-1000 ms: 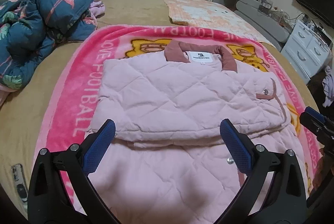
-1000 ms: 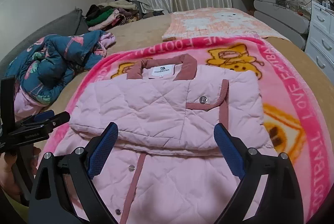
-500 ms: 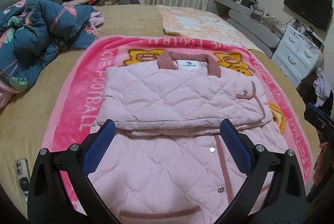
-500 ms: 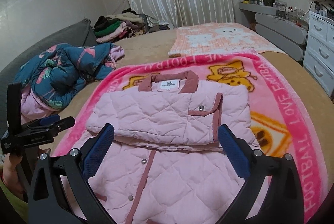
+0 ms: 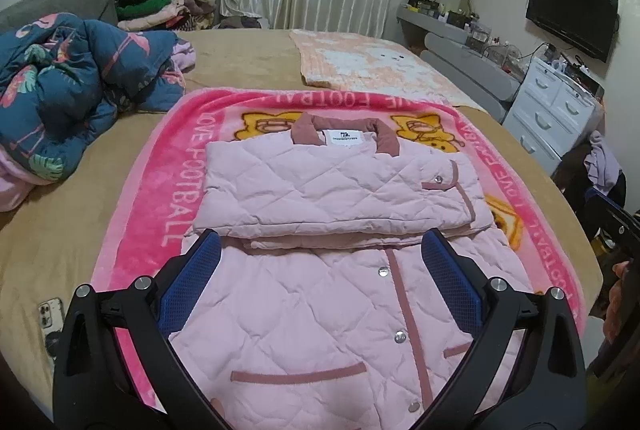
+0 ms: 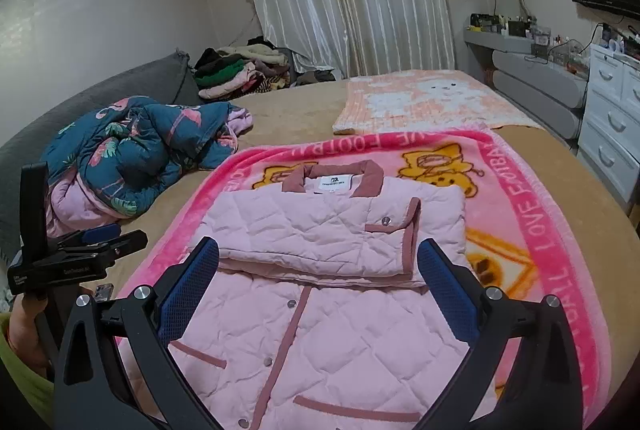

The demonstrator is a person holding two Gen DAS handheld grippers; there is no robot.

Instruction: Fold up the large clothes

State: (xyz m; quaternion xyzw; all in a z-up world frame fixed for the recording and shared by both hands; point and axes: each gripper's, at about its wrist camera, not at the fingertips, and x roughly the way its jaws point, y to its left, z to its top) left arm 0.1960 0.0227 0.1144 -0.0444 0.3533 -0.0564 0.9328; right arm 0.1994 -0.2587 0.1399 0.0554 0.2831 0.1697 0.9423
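Observation:
A pale pink quilted jacket (image 5: 332, 189) (image 6: 336, 230) with a dusty-rose collar and trim lies on a bright pink football blanket (image 5: 172, 189) (image 6: 532, 213). Both sleeves are folded across its chest, and the buttoned lower half stretches toward me. My left gripper (image 5: 322, 248) hovers above the lower half, open, with nothing between its blue pads. My right gripper (image 6: 318, 252) hangs open over the same part, also empty. In the right wrist view the left gripper (image 6: 102, 242) shows at the left edge, held by a hand.
A crumpled dark blue flamingo quilt (image 5: 68, 85) lies at the left on the tan bed (image 5: 248, 61). A peach blanket (image 5: 368, 61) sits beyond. A phone (image 5: 50, 314) rests near the bed's front left. White drawers (image 5: 556, 113) and a stack of clothes (image 6: 236, 73) stand farther off.
Both grippers have pulled back and risen from the jacket, so more of its buttoned lower half and pockets shows. The jacket itself lies as before.

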